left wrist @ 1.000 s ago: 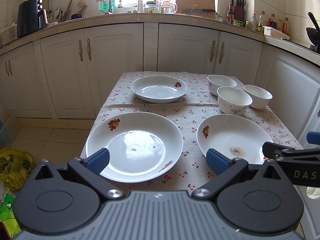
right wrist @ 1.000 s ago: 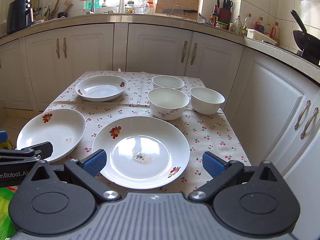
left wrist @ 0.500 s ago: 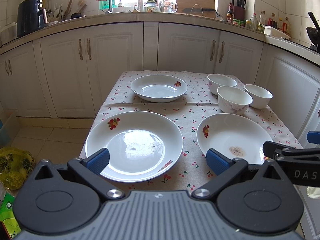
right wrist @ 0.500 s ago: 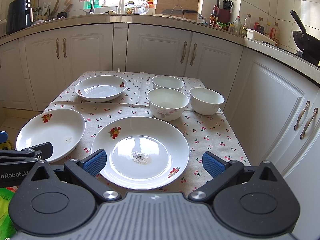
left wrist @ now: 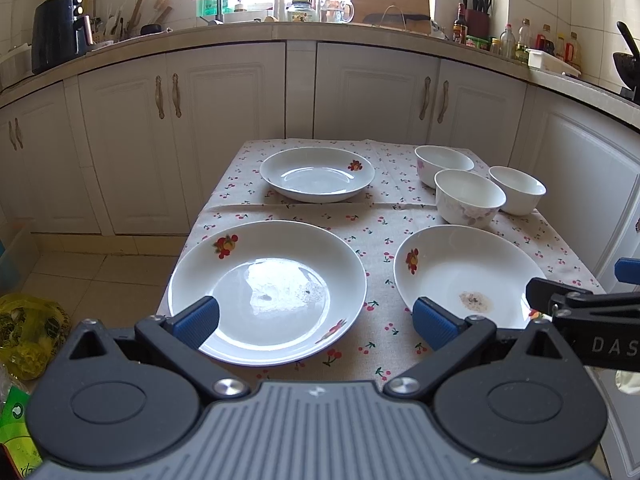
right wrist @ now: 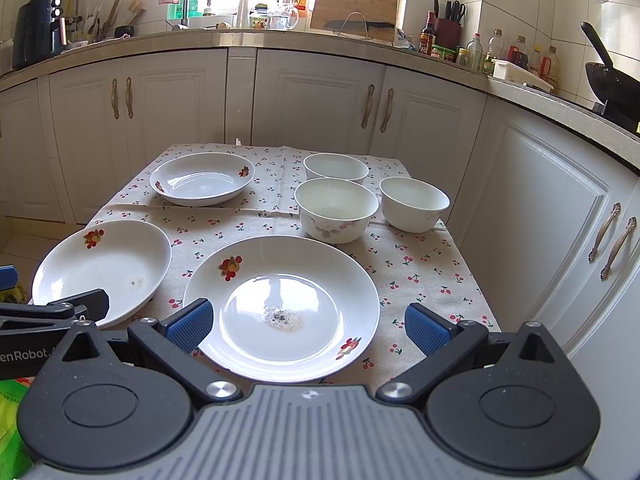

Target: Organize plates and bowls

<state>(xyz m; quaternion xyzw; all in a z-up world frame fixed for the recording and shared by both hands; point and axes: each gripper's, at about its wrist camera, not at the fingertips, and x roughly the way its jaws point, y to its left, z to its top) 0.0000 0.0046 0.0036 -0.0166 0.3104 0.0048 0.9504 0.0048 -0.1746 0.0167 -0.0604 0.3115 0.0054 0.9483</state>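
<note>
Three white plates with red fruit prints lie on a cherry-print tablecloth: a near-left plate (left wrist: 267,292) (right wrist: 102,268), a near-right plate (left wrist: 468,280) (right wrist: 282,306) with a small food stain, and a far plate (left wrist: 317,174) (right wrist: 202,178). Three white bowls stand at the far right: a floral one (left wrist: 469,204) (right wrist: 336,210), a back one (left wrist: 442,164) (right wrist: 335,168) and a right one (left wrist: 517,195) (right wrist: 414,204). My left gripper (left wrist: 316,322) is open and empty over the near-left plate's front rim. My right gripper (right wrist: 306,326) is open and empty over the near-right plate's front.
The small table (right wrist: 420,264) stands in front of white kitchen cabinets (left wrist: 224,120) under a cluttered counter. A yellow-green bag (left wrist: 24,320) lies on the tiled floor to the left. Cabinet doors (right wrist: 560,220) run close along the table's right side.
Both grippers have stayed nearly still; the views shift only slightly. Nothing on the table has moved.
</note>
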